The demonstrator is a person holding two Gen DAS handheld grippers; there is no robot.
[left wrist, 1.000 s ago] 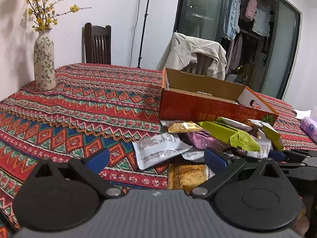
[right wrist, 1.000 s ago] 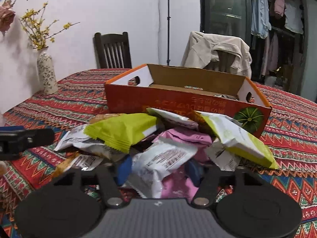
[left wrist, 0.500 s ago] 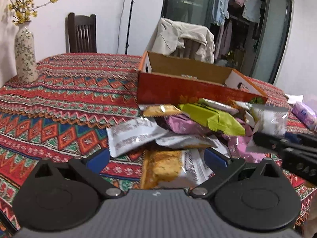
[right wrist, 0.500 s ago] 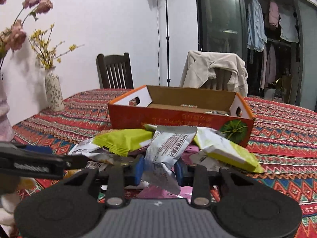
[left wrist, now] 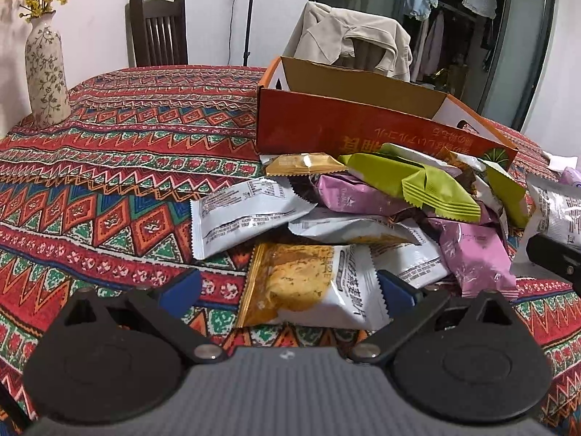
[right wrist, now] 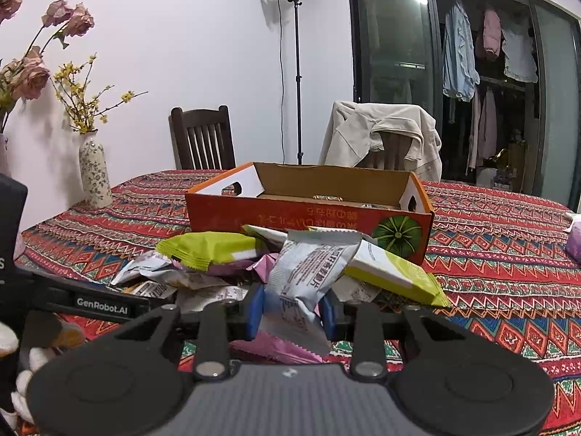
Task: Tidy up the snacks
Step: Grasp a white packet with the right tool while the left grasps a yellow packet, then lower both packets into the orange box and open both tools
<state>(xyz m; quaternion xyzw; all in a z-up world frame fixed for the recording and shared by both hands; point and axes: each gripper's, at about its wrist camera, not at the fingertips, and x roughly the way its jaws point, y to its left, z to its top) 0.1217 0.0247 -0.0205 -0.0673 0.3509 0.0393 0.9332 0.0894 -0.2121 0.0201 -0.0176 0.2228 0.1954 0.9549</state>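
A heap of snack packets [left wrist: 381, 200] lies on the patterned tablecloth in front of an open orange cardboard box [left wrist: 363, 123]. My right gripper [right wrist: 290, 307] is shut on a grey-white snack packet [right wrist: 312, 269], lifted above the heap, with the box [right wrist: 308, 210] behind it. That held packet [left wrist: 552, 214] shows at the right edge of the left wrist view. My left gripper [left wrist: 287, 290] is open, its blue pads either side of a yellow-and-white snack packet [left wrist: 308, 287] at the near edge of the heap, without pressing on it.
A flowered vase [left wrist: 45, 72] stands at the table's far left, with a dark chair [left wrist: 158, 31] and a chair draped with a beige jacket [left wrist: 356, 40] behind the table. A lamp stand [right wrist: 296, 72] is by the wall. A purple pack [right wrist: 573, 243] lies at the right.
My right gripper closed on the grey-white packet and lifted it from the heap. My left gripper moved in towards the pile, so the yellow-and-white packet now lies between its open pads.
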